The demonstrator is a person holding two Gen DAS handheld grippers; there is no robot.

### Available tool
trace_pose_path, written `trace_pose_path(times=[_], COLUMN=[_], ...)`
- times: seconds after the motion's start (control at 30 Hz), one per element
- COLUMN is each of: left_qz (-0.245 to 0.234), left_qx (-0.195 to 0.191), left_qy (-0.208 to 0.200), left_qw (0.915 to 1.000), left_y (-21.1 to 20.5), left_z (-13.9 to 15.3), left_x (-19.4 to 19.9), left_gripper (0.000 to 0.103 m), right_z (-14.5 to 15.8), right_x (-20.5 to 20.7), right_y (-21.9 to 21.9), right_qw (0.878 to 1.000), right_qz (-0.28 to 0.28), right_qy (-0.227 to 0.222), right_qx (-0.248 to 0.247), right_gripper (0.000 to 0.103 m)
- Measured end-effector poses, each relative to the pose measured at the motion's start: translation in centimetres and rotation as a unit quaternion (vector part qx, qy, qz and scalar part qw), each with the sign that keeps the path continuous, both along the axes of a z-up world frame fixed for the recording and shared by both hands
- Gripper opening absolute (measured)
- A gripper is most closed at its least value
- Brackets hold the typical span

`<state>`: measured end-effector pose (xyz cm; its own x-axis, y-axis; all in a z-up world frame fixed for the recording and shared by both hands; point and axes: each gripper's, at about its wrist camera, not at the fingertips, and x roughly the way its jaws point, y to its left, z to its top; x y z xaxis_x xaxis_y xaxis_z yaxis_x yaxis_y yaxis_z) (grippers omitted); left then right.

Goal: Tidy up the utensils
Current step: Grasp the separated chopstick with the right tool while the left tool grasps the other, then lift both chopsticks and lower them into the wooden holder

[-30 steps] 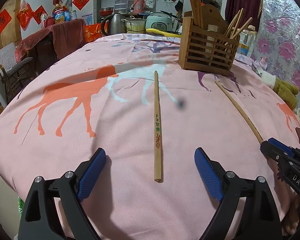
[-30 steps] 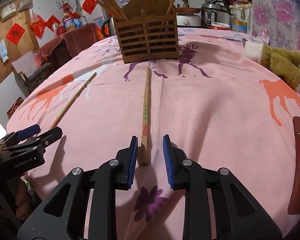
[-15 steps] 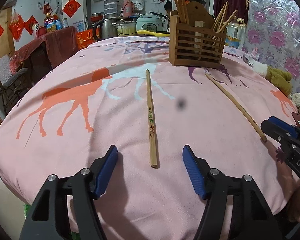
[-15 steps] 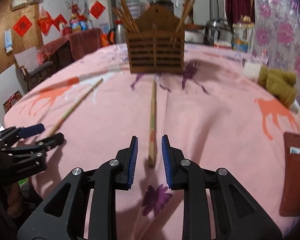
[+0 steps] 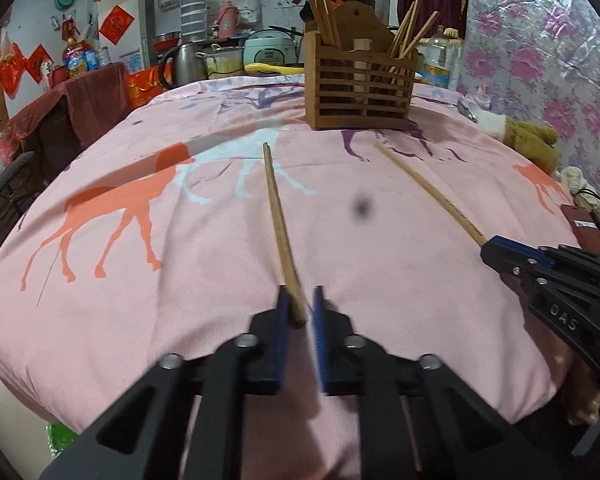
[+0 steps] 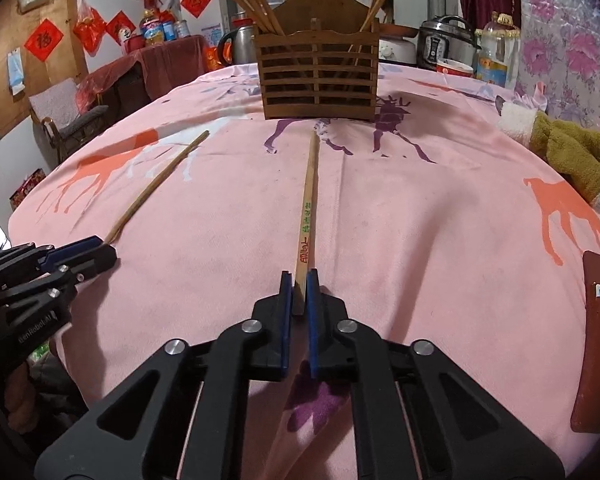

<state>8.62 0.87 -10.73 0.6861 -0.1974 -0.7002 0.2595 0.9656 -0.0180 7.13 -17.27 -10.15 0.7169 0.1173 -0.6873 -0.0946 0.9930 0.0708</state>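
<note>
Two wooden chopsticks lie on the pink tablecloth in front of a slatted wooden utensil holder (image 5: 360,84) that holds several chopsticks. My left gripper (image 5: 300,312) is closed around the near end of the left chopstick (image 5: 278,220). My right gripper (image 6: 299,294) is shut on the near end of the right chopstick (image 6: 309,208), which has green and red print. Each gripper shows in the other view: the right gripper (image 5: 500,256) at the right edge, the left gripper (image 6: 92,254) at the left edge. The holder (image 6: 318,76) stands at the far end of both chopsticks.
A brown and white plush toy (image 6: 560,148) lies at the table's right edge. A brown card wallet (image 6: 598,344) lies near the front right. Kettle, rice cooker, pots and bottles crowd the counter behind the table (image 5: 204,60). A chair (image 6: 68,120) stands to the left.
Both grippers have closed: the left from wide open onto its chopstick's near end, the right from a narrow gap to a grip on its chopstick.
</note>
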Motion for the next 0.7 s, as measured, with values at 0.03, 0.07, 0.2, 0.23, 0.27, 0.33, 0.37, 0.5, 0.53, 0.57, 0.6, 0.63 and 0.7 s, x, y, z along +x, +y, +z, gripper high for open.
trace_pose_path(times=[0.03,0.07,0.2,0.23,0.27,0.33,0.37,0.5,0.53,0.57,0.6,0.63,0.7], left_qz=[-0.001,-0.001,-0.004,-0.005,-0.006,-0.007,-0.006,-0.004,-0.003,-0.003,-0.003,-0.004,-0.008], left_qx=[-0.005,-0.009,-0.007,-0.005,-0.003,-0.004,-0.005,-0.011,-0.014,-0.017,-0.019,-0.02,-0.021], left_qy=[0.003,0.006,0.001,-0.002,-0.006,-0.011,-0.013,-0.03,-0.036,-0.042,-0.051,-0.059,-0.073], left_qw=[1.0,0.9999,1.0,1.0,1.0,0.9999,0.9999,0.9995,0.9992,0.999,0.9985,0.9981,0.9971], left_y=[0.2,0.3,0.2,0.1,0.0,-0.1,-0.1,-0.2,-0.1,-0.1,-0.1,-0.1,-0.3], left_z=[0.0,0.1,0.8,1.0,1.4,2.0,2.3,4.3,5.0,5.7,6.6,7.3,8.8], left_x=[0.0,0.0,-0.5,-0.7,-1.0,-1.3,-1.4,-1.9,-2.1,-2.2,-2.4,-2.5,-2.6], left_gripper=[0.008,0.008,0.005,0.005,0.005,0.005,0.005,0.005,0.005,0.005,0.005,0.005,0.005], right_z=[0.1,0.1,0.8,1.1,1.4,2.1,2.5,4.5,5.2,5.8,6.8,7.5,9.1], right_x=[-0.1,-0.2,-0.8,-1.1,-1.3,-1.8,-2.0,-2.8,-3.0,-3.2,-3.4,-3.5,-3.7], right_y=[0.0,0.0,-0.4,-0.5,-0.6,-0.7,-0.8,-1.2,-1.3,-1.4,-1.7,-1.8,-2.1], right_qw=[1.0,1.0,1.0,1.0,1.0,0.999,0.999,0.997,0.996,0.996,0.994,0.993,0.991], right_qz=[0.0,-0.001,-0.008,-0.009,-0.011,-0.013,-0.015,-0.018,-0.02,-0.021,-0.023,-0.024,-0.026], right_qy=[0.0,-0.001,-0.014,-0.019,-0.026,-0.039,-0.046,-0.072,-0.082,-0.089,-0.102,-0.11,-0.129], right_qx=[-0.002,-0.003,-0.003,-0.003,-0.004,-0.006,-0.006,0.004,0.007,0.01,0.016,0.021,0.03], right_gripper=[0.006,0.006,0.006,0.006,0.006,0.006,0.006,0.006,0.006,0.006,0.006,0.006,0.006])
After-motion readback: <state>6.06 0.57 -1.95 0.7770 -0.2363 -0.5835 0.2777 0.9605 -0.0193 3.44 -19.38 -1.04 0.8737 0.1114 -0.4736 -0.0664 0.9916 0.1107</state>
